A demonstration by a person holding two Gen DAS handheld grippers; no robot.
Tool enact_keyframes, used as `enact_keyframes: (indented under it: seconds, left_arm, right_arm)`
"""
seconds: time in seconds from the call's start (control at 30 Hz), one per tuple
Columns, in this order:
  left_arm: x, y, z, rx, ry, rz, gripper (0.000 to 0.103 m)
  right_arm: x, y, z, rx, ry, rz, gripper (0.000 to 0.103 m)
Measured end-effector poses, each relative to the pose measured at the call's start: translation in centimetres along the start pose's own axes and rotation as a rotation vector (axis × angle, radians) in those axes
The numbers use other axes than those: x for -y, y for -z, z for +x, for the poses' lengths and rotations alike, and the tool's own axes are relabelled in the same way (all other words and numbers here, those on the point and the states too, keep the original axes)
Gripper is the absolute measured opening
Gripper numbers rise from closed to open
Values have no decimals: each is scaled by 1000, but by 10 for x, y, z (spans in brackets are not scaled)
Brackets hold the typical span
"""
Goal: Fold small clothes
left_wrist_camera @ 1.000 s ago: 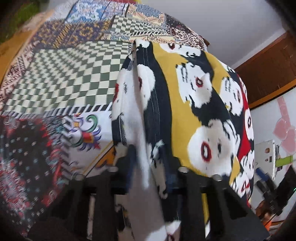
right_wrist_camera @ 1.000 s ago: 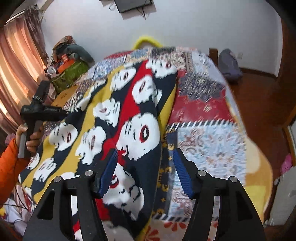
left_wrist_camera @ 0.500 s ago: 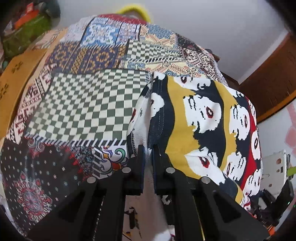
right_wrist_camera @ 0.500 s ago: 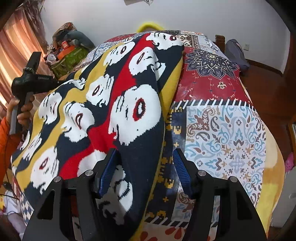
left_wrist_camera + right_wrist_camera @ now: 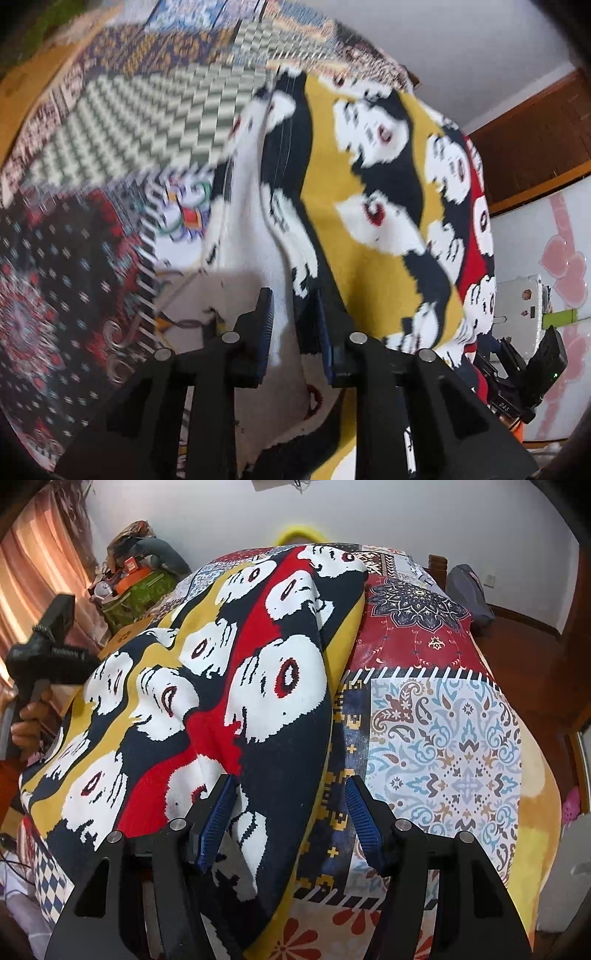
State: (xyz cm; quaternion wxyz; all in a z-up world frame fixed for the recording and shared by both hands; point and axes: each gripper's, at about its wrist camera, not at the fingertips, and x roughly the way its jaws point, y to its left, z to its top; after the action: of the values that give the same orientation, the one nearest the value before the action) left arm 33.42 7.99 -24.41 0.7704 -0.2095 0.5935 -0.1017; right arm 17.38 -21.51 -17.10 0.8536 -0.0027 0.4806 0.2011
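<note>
Mid-fold: knitted face-print garment in yellow, red and black [image 5: 229, 686] lies on patchwork bedspread [image 5: 443, 738]. L gripper [image 5: 291, 325], jaws just reopened, straddles its edge w/o clamping; R gripper [image 5: 288, 823] gapes over a corner, holding nothing. Next, prob. regrip both and carry over.

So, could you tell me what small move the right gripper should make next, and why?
Probably close the right gripper on the sweater. Its jaws stand open astride the sweater's near edge, which lies between them on the bedspread, so pinching there looks like the way to lift it for a fold.
</note>
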Motion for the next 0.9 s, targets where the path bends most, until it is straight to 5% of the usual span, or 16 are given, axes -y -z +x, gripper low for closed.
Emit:
enact_keyframes:
  seconds: [0.13, 0.27, 0.4, 0.53, 0.7, 0.8, 0.9]
  left_arm:
    - [1, 3, -9, 54, 14, -2, 6]
    - [1, 6, -42, 149, 25, 9, 2]
    - [-9, 1, -77, 247, -48, 2, 2]
    - [-21, -2, -66, 186, -53, -10, 2]
    - [-23, 13, -37, 110, -205, 21, 4]
    - [-25, 31, -43, 90, -153, 11, 11]
    - [-22, 53, -56, 102, -117, 29, 42]
  right_arm:
    - [-1, 3, 0, -2, -2, 10, 58]
    - [-1, 7, 0, -3, -5, 9, 58]
    - [-2, 9, 0, -6, -3, 5, 58]
    - [-3, 11, 1, -9, -3, 8, 58]
    - [-3, 9, -4, -13, 6, 12, 58]
    - [-5, 9, -12, -11, 8, 5, 58]
    - [-11, 9, -25, 4, -13, -24, 58]
